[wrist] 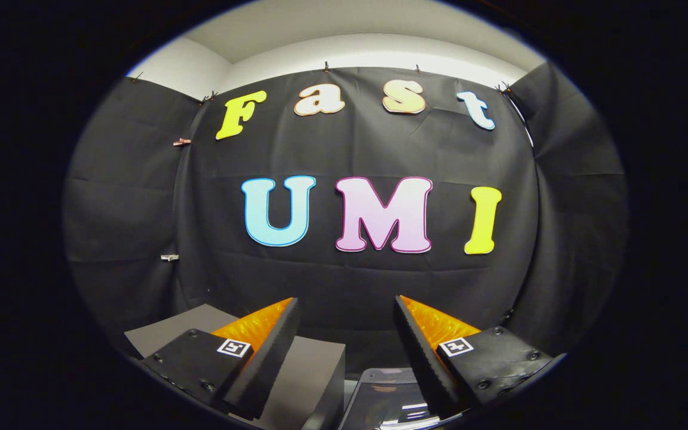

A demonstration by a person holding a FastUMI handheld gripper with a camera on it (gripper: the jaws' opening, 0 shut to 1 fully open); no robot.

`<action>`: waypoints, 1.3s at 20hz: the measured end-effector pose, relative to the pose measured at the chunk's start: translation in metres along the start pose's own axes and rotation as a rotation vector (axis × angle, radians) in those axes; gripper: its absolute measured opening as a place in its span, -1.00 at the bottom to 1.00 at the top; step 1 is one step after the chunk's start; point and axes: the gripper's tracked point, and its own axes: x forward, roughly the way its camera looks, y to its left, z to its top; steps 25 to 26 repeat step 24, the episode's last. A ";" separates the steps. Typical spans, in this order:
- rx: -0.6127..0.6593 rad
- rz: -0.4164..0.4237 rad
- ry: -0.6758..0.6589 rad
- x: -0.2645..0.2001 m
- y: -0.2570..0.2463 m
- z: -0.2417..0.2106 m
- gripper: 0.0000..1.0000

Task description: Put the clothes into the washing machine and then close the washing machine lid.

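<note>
We are holding the gripper (344, 340) level and pointing it at the black cloth wall (356, 280), with its two fingers spread wide and nothing between them. The inner faces of the fingers (272, 352) are looking ribbed, like a fine sawtooth.

Just below the gap, toward six o'clock from the fingertips, we are seeing a dark, glossy, rounded panel (389, 397) catching reflections. We are judging it to be the washing machine's lid or top, though too little of it is showing to tell whether it is lying open or shut. Toward seven o'clock, under and beyond the left finger, a matte grey box-shaped block (311, 364) with flat faces and sharp corners is standing just beside that glossy panel.

We are not finding any clothes here, so we cannot say whether they are already lying inside the machine or waiting somewhere else. The relation that matters is that the machine is lying below the fingers, so any move toward it would be calling for the gripper to tilt downward.
</note>
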 end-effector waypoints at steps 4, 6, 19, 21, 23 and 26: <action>0.019 0.002 -0.001 0.000 -0.001 0.001 0.97; 0.010 -0.002 0.000 0.002 -0.002 0.003 0.97; 0.027 0.017 0.012 -0.001 0.005 -0.003 0.97; 0.017 0.018 0.008 -0.001 0.004 -0.001 0.97; 0.007 0.019 -0.007 0.002 0.003 0.004 0.97; 0.005 0.018 -0.006 0.004 0.003 0.004 0.97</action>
